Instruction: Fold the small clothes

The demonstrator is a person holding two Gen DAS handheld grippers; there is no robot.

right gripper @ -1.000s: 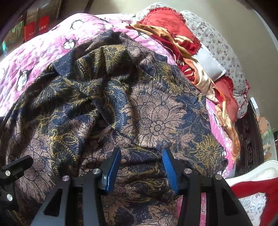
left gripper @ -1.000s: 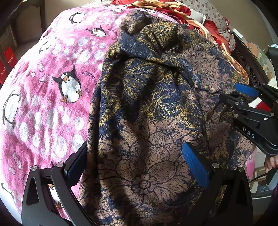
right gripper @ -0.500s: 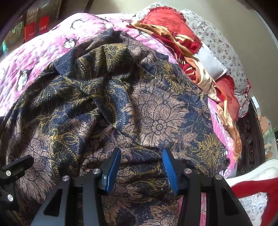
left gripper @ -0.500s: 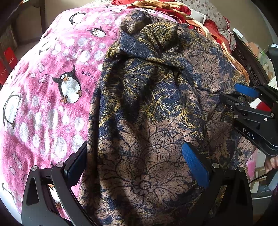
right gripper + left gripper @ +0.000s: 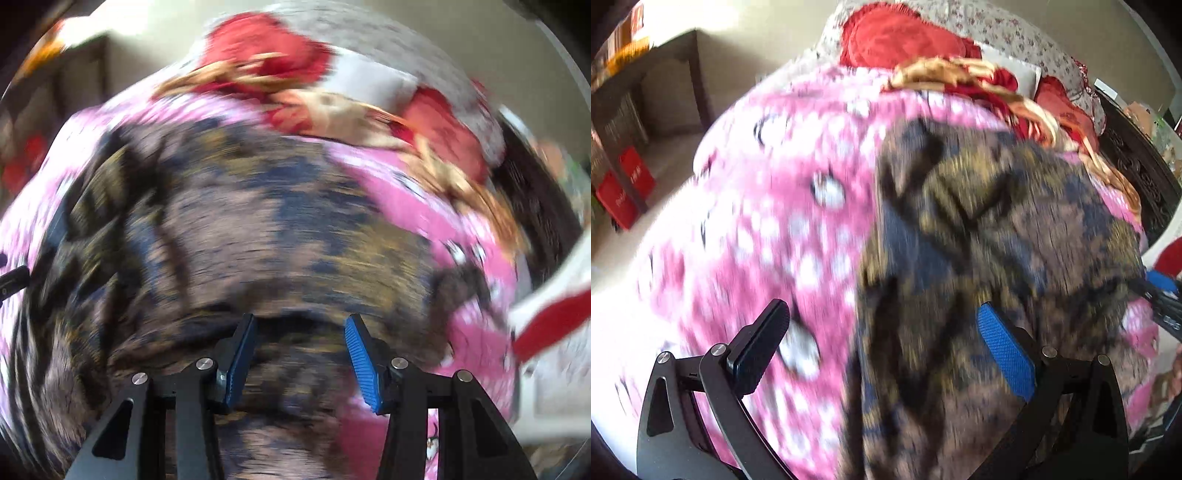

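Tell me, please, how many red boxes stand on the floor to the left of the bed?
2: the red boxes stand side by side at the left wrist view's left edge, one nearer the edge, the other beside it. Blur could hide more.

Both wrist views close, angled down over one patterned garment [image 5: 979,258].
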